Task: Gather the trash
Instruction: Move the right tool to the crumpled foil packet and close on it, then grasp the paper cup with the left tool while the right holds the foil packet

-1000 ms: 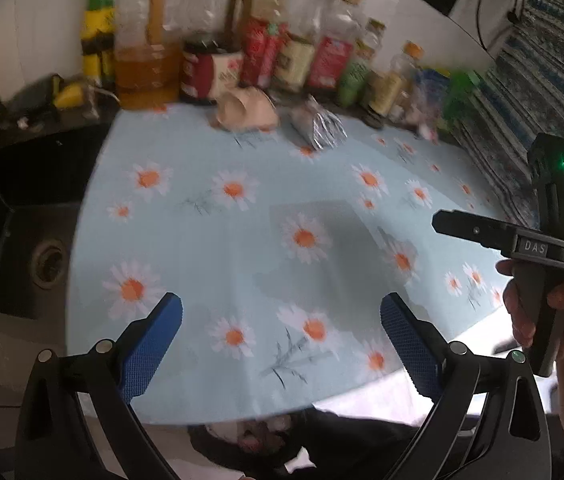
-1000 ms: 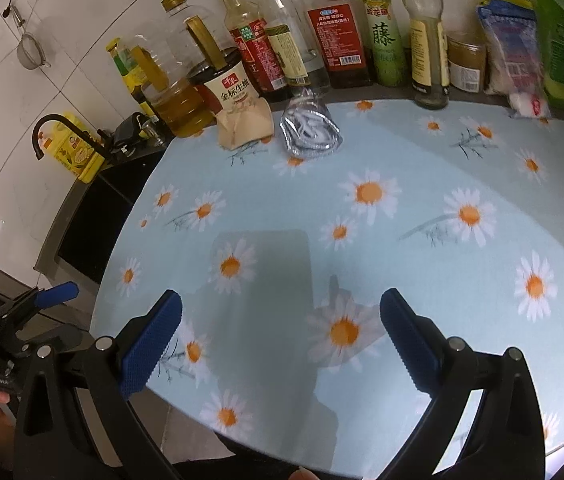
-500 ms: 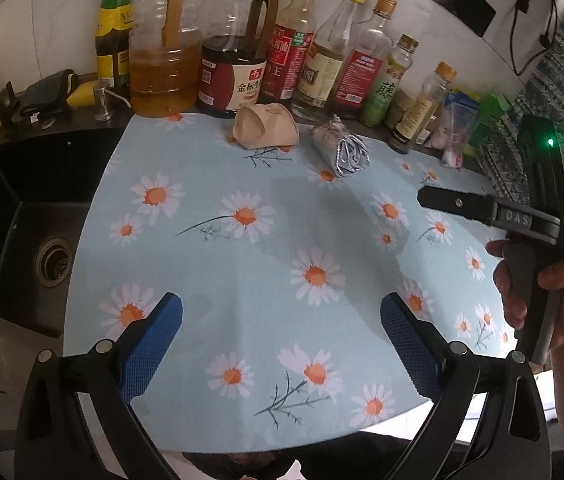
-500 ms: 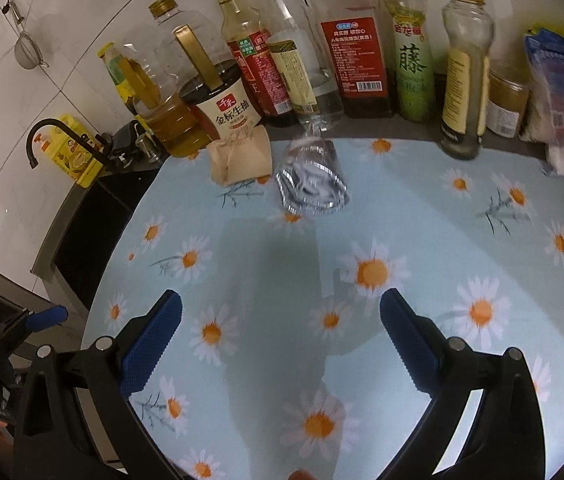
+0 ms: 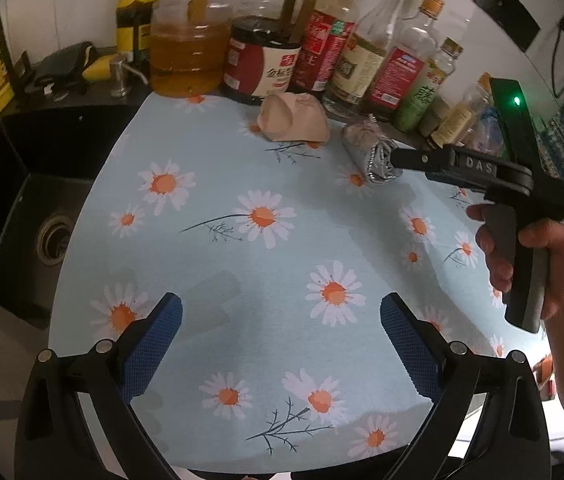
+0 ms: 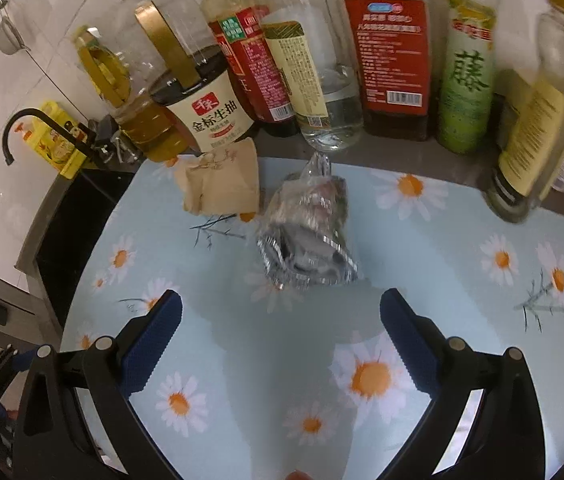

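At the bottom of the right wrist frame the right gripper [image 6: 281, 334] stood released, jaws wide, just short of the crumpled foil wrapper [image 6: 306, 236] at centre. A good grasp would straddle its width, clear of the brown paper bag [image 6: 221, 186] upper left. The left gripper [image 5: 281, 334] hung released too.

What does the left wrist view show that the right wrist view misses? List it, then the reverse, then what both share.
Only the left wrist view: the sink drain, and the right gripper from outside, held by a hand.

Only the right wrist view: the black faucet, and the right gripper's open fingers with nothing between them.

Both: the silver foil wrapper, the crumpled brown paper bag, the soy sauce jug and the daisy tablecloth.
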A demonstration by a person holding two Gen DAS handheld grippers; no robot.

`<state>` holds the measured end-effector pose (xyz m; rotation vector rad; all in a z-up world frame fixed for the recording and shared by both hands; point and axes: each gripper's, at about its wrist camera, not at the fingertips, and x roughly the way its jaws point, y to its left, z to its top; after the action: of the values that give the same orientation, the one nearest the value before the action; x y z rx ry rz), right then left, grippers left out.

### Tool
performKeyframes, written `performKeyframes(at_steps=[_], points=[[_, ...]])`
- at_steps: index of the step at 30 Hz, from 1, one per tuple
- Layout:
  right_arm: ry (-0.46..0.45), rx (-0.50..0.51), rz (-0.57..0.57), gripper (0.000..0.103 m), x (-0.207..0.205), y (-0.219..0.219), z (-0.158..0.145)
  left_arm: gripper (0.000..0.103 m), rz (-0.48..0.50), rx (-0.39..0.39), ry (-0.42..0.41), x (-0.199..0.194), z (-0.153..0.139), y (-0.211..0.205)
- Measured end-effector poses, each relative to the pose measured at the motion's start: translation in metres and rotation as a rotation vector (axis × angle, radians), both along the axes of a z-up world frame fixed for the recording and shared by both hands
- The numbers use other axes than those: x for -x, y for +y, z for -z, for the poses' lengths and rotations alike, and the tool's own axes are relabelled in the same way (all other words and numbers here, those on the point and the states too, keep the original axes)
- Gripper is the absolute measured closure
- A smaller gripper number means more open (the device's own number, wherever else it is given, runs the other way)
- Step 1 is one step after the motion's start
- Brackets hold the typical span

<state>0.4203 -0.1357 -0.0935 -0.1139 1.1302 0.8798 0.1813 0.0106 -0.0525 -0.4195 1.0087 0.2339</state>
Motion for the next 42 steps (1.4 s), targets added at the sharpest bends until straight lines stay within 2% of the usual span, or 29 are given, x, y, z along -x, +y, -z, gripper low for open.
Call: performKeyframes(at_steps=[11,15,18,22,32,42], points=[[-0.009,0.059,-0.027,0.007,-0.031,0.035,0.020,0.007,-0.082,0.013,0.022,0.005,0.011,0.004],[-0.007,0.077,-0.024,0.018,-0.038,0.040,0.027,0.007,-0.097,0.011,0.028,0.005,0.013,0.006],[0.005,0.089,-0.026,0.034,-0.041,0.040,0.030,0.007,-0.100,0.007,0.032,0.004,0.013,0.006],[-0.006,0.079,-0.027,0.042,-0.039,0.037,0.029,0.007,-0.091,0.005,0.036,-0.001,0.013,0.004],[0.012,0.029,-0.015,0.046,-0.037,0.018,0.020,0.007,-0.062,-0.014,0.043,-0.019,0.010,0.003],[0.018,-0.041,0.002,0.046,-0.022,-0.024,0.005,0.007,0.033,-0.079,0.044,-0.060,-0.005,0.000]])
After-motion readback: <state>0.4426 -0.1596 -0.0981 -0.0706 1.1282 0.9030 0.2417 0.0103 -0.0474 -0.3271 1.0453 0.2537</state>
